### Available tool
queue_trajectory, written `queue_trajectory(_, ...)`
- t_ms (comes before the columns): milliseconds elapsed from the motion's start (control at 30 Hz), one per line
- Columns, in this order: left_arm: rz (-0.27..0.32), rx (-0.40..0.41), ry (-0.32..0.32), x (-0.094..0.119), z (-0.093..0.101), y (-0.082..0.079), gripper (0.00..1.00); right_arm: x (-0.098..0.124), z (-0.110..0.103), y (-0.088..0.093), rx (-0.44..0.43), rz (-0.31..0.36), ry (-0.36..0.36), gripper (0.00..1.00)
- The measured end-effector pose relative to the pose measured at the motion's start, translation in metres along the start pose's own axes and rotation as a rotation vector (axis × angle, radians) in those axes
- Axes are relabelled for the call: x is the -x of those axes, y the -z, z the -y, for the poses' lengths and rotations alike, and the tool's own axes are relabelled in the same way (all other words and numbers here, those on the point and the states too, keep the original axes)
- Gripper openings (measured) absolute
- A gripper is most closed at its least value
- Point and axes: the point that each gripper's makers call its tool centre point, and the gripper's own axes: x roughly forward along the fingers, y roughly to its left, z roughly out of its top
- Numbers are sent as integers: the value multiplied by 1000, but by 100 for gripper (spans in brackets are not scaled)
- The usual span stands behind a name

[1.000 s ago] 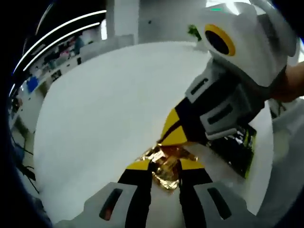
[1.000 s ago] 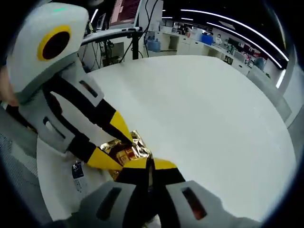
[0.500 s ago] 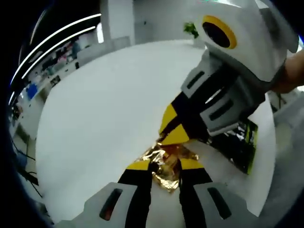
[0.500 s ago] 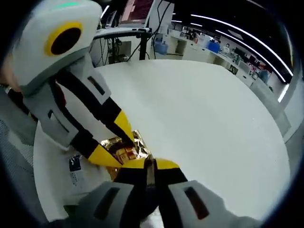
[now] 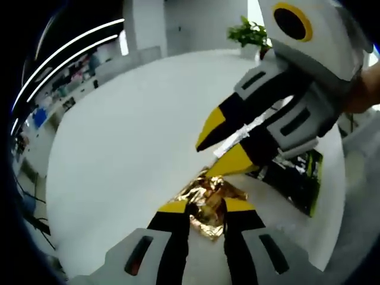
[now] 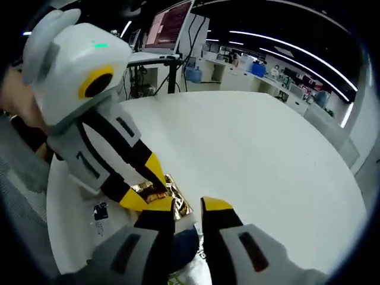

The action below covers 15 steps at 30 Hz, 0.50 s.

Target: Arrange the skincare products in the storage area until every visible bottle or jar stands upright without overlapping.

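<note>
A crumpled gold foil packet (image 5: 209, 189) lies on the white round table (image 5: 119, 130). My left gripper (image 5: 206, 206) is shut on its near edge. The right gripper (image 5: 223, 146) hangs just above and behind the packet with its jaws apart and nothing between them. In the right gripper view the gold packet (image 6: 177, 193) sits in front of my open right gripper (image 6: 189, 206), and the left gripper (image 6: 146, 186) reaches in from the left, pinching the foil. No bottle or jar is plain to see.
A dark green sachet (image 5: 298, 178) lies flat behind the right gripper. A small dark label (image 6: 100, 211) and a blue-and-white pack (image 6: 185, 248) lie by the table edge. A potted plant (image 5: 249, 32) and a monitor (image 6: 169, 24) stand beyond the table (image 6: 267, 154).
The right gripper has let go of the gold packet, opened its jaws and lifted back from it. The left gripper keeps its hold in the same place.
</note>
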Motion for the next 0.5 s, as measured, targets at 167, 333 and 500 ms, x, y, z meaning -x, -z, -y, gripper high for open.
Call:
queue_trajectory(167,-6,-11,-2,0,0,-1,18,8,0,6,-24,12,-3,18)
queue_trajectory(333,-8,2,3,2,0,-2,21,17,-3,10,-33,30,-8,22)
queue_trajectory(500,-7,6,-7,5,-2,-4,22,22,-11,11,-32,39,-25,27)
